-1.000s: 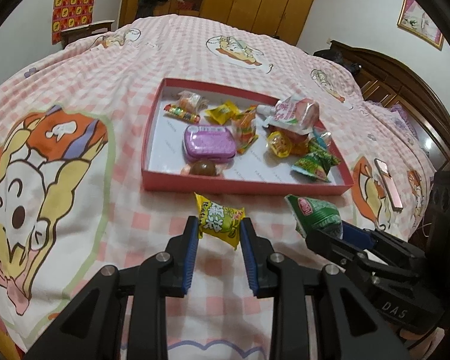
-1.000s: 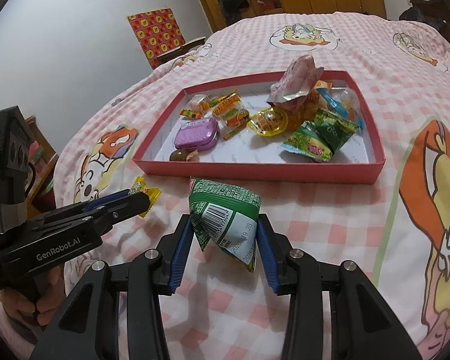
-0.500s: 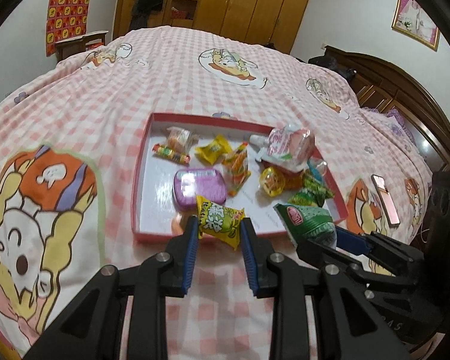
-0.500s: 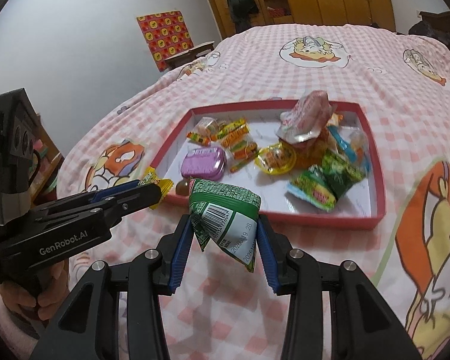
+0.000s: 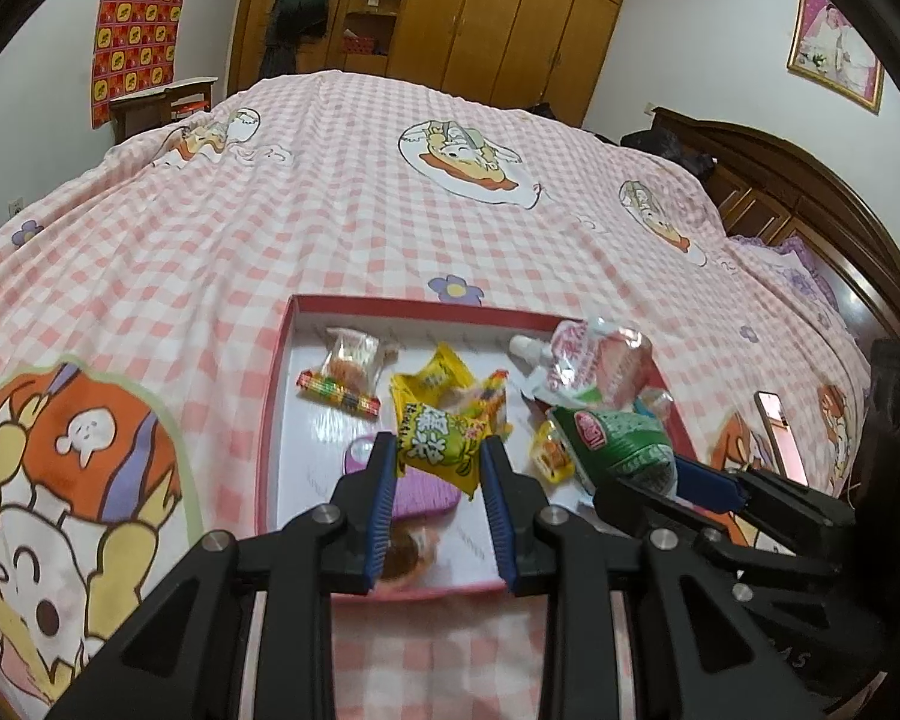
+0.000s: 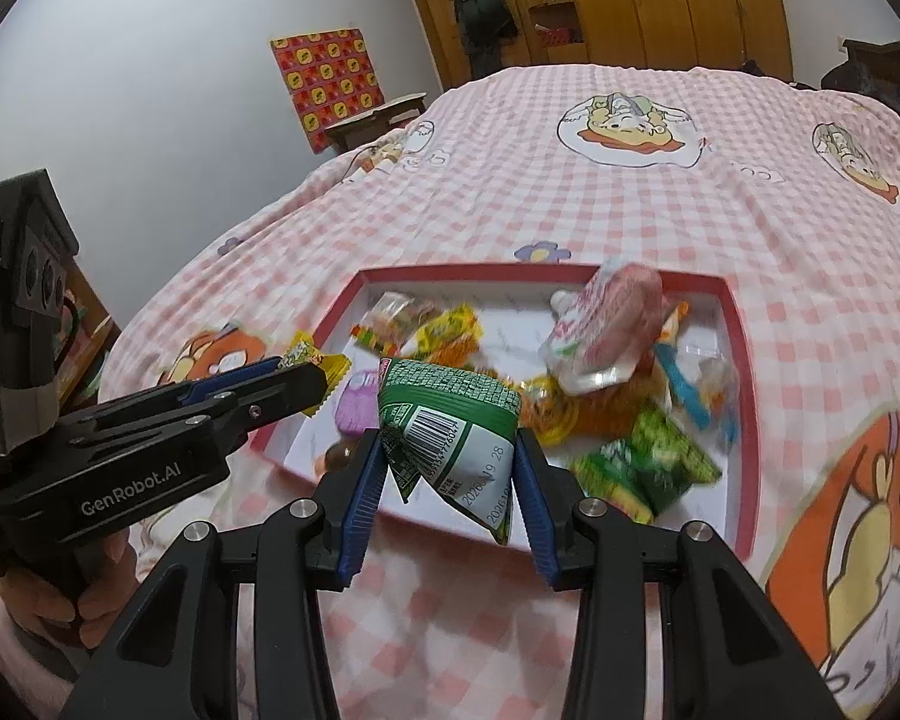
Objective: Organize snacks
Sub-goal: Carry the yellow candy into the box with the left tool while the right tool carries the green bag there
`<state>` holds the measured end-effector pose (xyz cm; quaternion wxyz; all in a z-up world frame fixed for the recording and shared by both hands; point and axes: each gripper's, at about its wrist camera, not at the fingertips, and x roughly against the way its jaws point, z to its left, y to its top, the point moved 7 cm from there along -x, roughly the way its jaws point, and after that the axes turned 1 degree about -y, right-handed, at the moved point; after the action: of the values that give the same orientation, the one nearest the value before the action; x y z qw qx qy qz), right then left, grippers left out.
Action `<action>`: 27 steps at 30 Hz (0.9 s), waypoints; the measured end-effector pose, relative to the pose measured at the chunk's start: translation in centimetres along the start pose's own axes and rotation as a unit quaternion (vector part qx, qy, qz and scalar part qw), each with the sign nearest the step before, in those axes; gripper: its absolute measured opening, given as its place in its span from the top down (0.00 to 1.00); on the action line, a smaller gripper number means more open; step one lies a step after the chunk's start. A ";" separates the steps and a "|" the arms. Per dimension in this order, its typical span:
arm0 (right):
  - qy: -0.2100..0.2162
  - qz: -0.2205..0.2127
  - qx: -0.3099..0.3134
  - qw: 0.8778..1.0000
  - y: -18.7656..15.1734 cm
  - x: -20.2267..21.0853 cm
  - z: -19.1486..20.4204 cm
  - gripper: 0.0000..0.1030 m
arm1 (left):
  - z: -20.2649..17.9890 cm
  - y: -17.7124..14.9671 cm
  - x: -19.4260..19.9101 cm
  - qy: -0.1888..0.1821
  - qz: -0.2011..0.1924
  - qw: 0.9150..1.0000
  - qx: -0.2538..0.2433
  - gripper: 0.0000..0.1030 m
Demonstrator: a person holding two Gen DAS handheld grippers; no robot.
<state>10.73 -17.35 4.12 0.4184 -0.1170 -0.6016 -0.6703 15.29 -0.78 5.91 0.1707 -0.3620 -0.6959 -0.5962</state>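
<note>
A red-rimmed tray (image 5: pixel 273 408) with a white floor lies on the bed and holds several snacks, among them a purple tin (image 5: pixel 417 489) and a pink-and-white packet (image 5: pixel 600 360). My left gripper (image 5: pixel 439 450) is shut on a yellow-green candy packet (image 5: pixel 441 441) and holds it above the tray's near part. My right gripper (image 6: pixel 450 444) is shut on a green snack packet (image 6: pixel 444 414) with a barcode, held above the tray's near rim (image 6: pixel 450 525). The green packet (image 5: pixel 621 441) also shows at the right of the left wrist view, and the yellow packet (image 6: pixel 312 357) at the left of the right wrist view.
The bed has a pink checked cover (image 5: pixel 342 192) with cartoon prints. A phone (image 5: pixel 777 426) lies on the cover right of the tray. A wooden headboard (image 5: pixel 810 180) runs along the right; wardrobes (image 5: pixel 498 12) stand behind the bed.
Both grippers have risen and moved forward with their packets, from over the bedcover in front of the tray to above the tray's near part.
</note>
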 end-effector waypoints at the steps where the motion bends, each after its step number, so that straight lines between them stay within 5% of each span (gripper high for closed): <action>1: 0.000 -0.001 0.000 1.000 0.2 -0.1 0.0 0.58 | 0.0 0.2 -0.2 0.001 0.000 1.000 0.001 0.72; 27: -0.005 0.005 -0.011 1.000 4.6 -7.0 -2.1 0.58 | 2.6 1.0 -7.5 0.024 0.018 0.999 0.023 0.72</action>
<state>18.99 -16.00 2.23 0.4174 -0.1279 -0.5958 -0.6741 21.60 -0.55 0.98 0.2065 -0.3564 -0.6981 -0.5857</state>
